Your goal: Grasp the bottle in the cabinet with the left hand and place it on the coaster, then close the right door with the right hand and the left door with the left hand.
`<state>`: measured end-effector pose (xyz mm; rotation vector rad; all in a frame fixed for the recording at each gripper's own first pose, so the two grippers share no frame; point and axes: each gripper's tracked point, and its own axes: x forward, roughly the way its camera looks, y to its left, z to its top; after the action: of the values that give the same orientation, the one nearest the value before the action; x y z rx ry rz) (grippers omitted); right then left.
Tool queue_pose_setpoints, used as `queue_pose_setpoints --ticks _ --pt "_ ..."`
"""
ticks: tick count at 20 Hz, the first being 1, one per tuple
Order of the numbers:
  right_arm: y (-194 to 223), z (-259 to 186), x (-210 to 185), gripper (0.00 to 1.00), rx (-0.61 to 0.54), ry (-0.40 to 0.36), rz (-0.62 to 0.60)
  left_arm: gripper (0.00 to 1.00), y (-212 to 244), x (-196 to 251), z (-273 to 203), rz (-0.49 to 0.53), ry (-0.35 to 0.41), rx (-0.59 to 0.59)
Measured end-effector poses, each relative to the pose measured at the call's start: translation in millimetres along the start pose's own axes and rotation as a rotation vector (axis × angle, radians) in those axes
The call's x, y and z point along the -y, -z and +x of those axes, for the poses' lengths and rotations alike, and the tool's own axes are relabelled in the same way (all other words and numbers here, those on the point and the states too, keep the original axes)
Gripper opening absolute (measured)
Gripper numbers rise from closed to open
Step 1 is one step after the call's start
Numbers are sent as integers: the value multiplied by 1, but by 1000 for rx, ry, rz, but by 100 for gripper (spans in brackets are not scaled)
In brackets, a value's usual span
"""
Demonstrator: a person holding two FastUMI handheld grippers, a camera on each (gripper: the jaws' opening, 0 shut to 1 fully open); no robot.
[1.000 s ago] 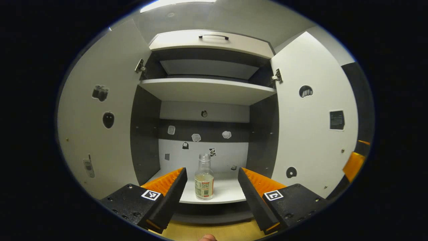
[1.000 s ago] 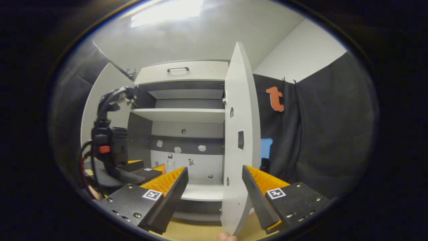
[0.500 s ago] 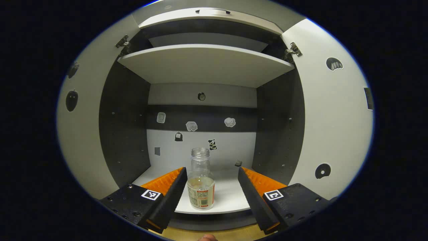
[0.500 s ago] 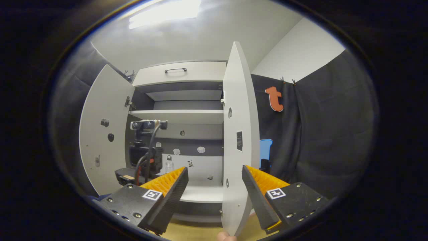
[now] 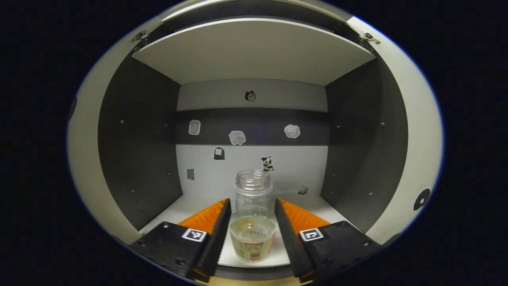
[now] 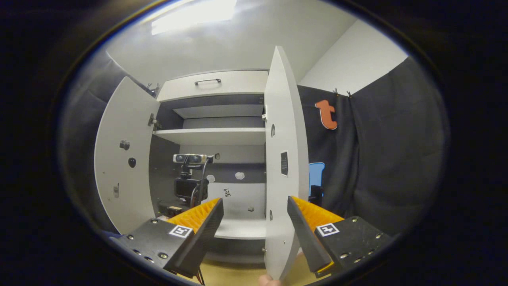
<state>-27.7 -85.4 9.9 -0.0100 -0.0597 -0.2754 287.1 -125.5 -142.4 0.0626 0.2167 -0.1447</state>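
First step in hand: left gripper (image 5: pixel 252 222) open around the bottle (image 5: pixel 253 216), fingers just beside its body, contact not clear. Next: close on the body, lift, carry to the coaster. Bottle clear, uncapped, little pale liquid, label low, upright on the lower shelf (image 5: pixel 174 208). Farther, right gripper (image 6: pixel 254 222) open near the right door (image 6: pixel 283 159).

Left gripper (image 5: pixel 251 222) level, reaching forward, jaws parted, narrow gap either side of what stands between (contact unclear). Seen from right gripper view, left gripper (image 6: pixel 186 190) extends ahead. Right gripper (image 6: pixel 256 222) held level, jaws wide apart, gripping nothing.
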Motion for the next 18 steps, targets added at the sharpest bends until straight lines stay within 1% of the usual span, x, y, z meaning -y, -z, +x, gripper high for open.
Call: queue_pose_setpoints --ticks 2,3,4,5,7,8,9,10,11,12,15,18 --pt "-1 -2 0 98 5 -2 -1 63 -4 -1 -5 -10 8 7" --pt "-4 -2 1 98 10 -2 2 55 -8 -4 -8 -10 11 17" --pt "-5 -3 1 98 13 -5 7 51 -7 0 -12 -26 32 6" --pt "-7 -3 1 98 17 -8 13 48 -5 2 -20 -33 48 1" --pt "-8 -6 1 98 21 -15 22 48 -7 1 -35 -36 72 8" --pt "-8 -7 1 98 21 -19 25 46 -7 2 -46 -41 85 11" --pt "-8 -8 0 98 20 -25 28 48 -5 4 -59 -47 100 14" --pt "-8 -9 0 97 20 -30 31 46 -5 5 -73 -51 111 18" --pt "-8 -11 0 98 17 -35 34 48 -3 4 -85 -53 123 22" --pt "-6 -14 0 98 13 -41 37 48 0 4 -98 -53 133 21" --pt "-1 -23 -1 98 -2 -57 38 48 18 1 -135 -68 154 6" --pt "2 -28 -1 98 -14 -72 39 48 52 -4 -163 -77 173 -41"
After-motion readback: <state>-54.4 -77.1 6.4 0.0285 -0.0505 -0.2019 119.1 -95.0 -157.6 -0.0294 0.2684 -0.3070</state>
